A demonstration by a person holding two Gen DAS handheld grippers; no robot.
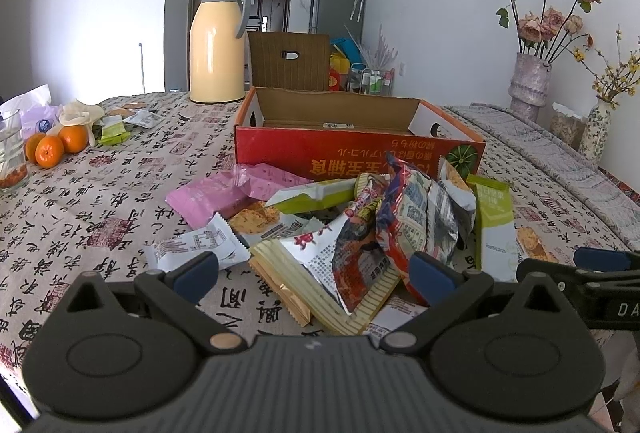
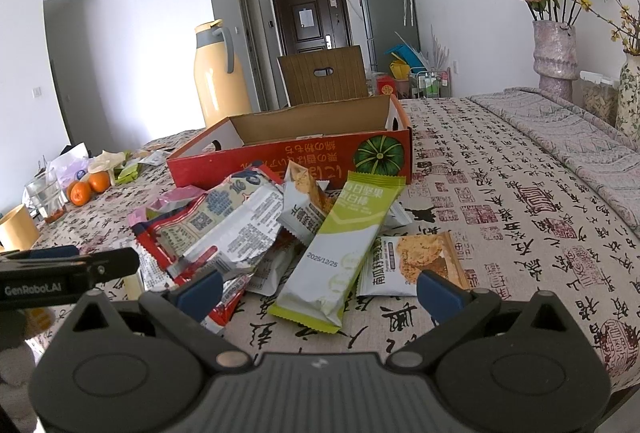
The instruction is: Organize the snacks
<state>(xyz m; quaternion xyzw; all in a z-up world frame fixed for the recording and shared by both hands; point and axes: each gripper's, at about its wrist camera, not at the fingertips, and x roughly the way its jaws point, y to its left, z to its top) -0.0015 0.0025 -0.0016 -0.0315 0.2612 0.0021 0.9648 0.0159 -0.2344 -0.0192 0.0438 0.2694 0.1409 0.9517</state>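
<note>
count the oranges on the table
3, clustered at the table's far left beside the glass: one in front, one right of it, one partly hidden behind. Others may be hidden.

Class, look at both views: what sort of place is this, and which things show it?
Most likely a lived-in flat: a tablecloth-covered table with a thermos, a fridge by the entrance door.

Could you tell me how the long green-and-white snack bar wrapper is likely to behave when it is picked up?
The long green-and-white snack bar wrapper looks flat and thin, so probably light. Its glossy film may slip between the pads. It leans on the pile of snack packets, so lifting it could shift its neighbours.
</note>
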